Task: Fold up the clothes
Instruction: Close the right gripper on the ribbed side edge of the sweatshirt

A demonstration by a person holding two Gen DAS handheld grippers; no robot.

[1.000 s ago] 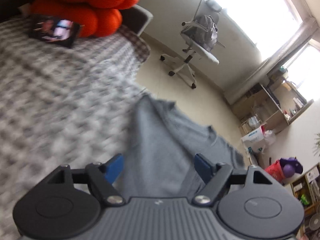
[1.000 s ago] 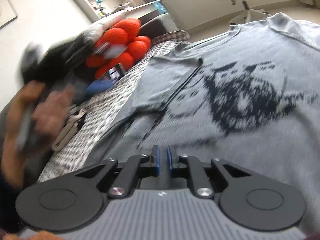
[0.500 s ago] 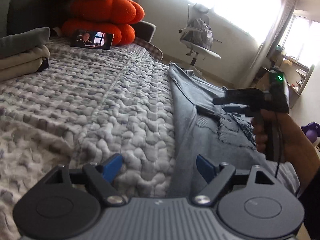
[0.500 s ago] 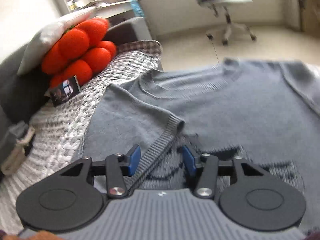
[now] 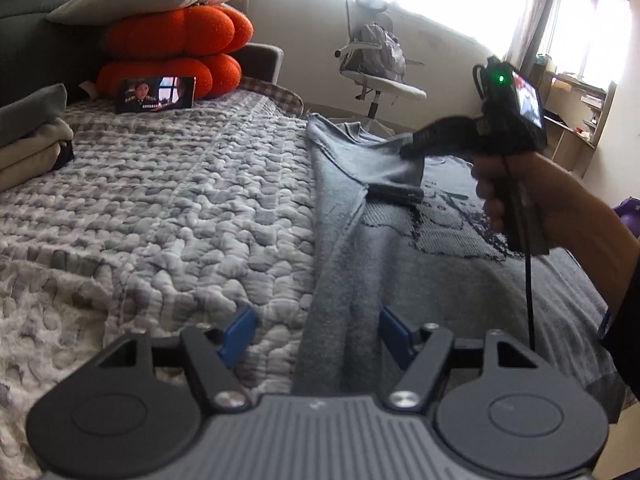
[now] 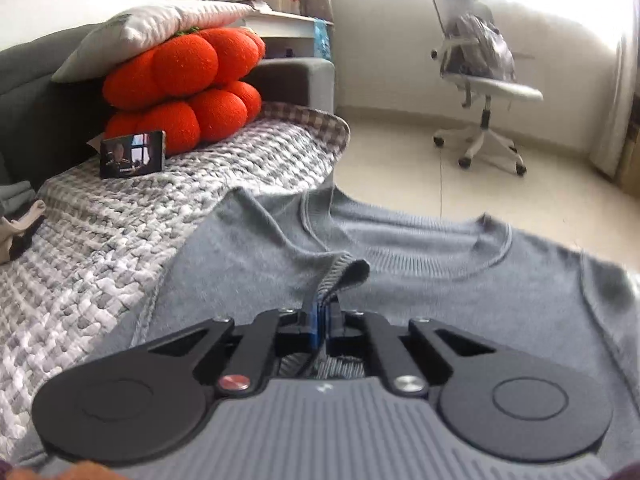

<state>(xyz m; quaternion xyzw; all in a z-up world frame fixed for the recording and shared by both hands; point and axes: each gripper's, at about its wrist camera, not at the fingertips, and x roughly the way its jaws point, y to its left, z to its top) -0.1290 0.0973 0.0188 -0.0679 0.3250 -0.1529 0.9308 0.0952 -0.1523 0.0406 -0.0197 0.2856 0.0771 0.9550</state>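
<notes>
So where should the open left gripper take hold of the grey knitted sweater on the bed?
At the long folded side edge of the grey knitted sweater, lying between the left gripper's open fingers. Come straight forward and down: that raised ridge fits between them.

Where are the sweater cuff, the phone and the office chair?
sweater cuff [image 6: 347, 276], right wrist view, ribbed edge above the jaws.
phone [image 5: 155, 94], left wrist view, middle of its screen.
office chair [image 6: 506, 90], right wrist view, seat.

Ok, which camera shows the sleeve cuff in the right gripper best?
The right wrist view: the ribbed sleeve cuff stands pinched in the right gripper, close and sharp. The left wrist view shows it from the side, farther off, hanging below the blurred gripper.
</notes>
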